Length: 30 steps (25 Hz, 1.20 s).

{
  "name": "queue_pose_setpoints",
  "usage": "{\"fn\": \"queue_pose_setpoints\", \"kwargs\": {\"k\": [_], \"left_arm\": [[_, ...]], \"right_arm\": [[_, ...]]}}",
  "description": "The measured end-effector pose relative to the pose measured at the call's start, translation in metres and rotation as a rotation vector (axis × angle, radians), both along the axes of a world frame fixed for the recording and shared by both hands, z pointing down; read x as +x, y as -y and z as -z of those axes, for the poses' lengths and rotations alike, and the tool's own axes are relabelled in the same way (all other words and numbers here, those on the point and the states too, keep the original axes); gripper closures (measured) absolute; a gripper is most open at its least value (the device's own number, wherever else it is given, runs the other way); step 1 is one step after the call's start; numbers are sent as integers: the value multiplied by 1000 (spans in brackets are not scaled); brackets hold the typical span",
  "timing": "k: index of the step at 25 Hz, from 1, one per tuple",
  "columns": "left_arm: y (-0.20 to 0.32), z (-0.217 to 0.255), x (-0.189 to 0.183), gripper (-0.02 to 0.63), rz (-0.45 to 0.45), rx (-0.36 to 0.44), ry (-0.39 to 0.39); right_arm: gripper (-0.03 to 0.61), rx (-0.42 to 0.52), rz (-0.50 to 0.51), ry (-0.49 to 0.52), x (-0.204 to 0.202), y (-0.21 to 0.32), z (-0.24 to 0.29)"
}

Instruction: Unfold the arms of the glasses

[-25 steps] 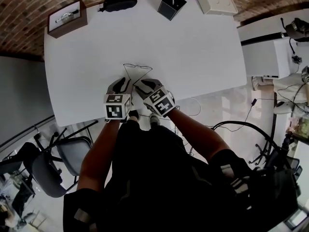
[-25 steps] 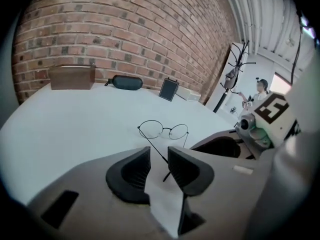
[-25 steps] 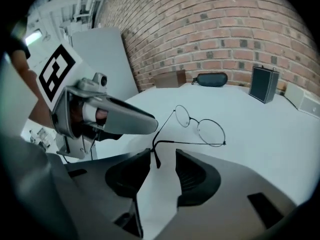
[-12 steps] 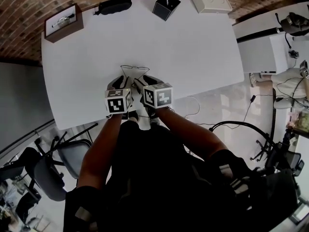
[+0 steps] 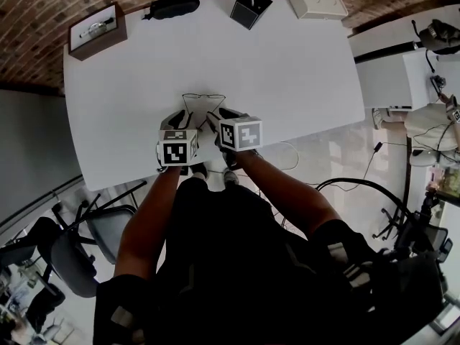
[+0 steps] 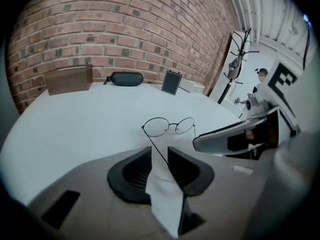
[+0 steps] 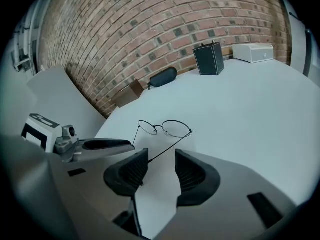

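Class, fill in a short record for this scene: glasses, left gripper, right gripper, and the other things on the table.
Glasses: wire-framed, round lenses, on the white table, both arms unfolded.
Left gripper: open, one arm between its jaws.
Right gripper: jaws have just been opening, other arm between them.
Far edge: brown box, black glasses case, black box, white box.
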<state>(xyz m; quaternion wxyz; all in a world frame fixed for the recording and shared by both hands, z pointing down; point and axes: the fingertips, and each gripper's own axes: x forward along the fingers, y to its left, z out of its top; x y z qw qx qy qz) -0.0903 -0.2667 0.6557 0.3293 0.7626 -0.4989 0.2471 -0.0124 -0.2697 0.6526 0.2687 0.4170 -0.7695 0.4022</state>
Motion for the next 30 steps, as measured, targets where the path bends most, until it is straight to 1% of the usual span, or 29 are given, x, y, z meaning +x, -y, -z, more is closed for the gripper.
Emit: {"fn": "queue_pose_setpoints", "kwargs": {"k": [5, 11, 14, 17, 19, 24, 27, 30], "left_arm": [[-4, 0, -14, 512, 17, -5, 12], [-7, 0, -19, 512, 41, -10, 7], [-8, 0, -20, 512, 51, -12, 5], [-8, 0, -21, 512, 50, -11, 11], [-9, 0, -22, 512, 51, -11, 20], [-7, 1, -23, 512, 51, 7, 28], [-7, 5, -23, 511, 62, 29, 14], [-3, 15, -24, 503, 78, 71, 3]], "right_arm": [[430, 26, 67, -25, 7, 4, 1], [430, 97, 228, -91, 7, 2, 9], [430, 122, 279, -134, 10, 3, 9], [431, 146, 297, -179, 18, 5, 7], [431, 155, 302, -188, 21, 6, 8], [431, 177, 342, -178, 18, 6, 12], [430, 193, 336, -177, 18, 5, 12], [430, 233, 324, -161, 17, 9, 19]]}}
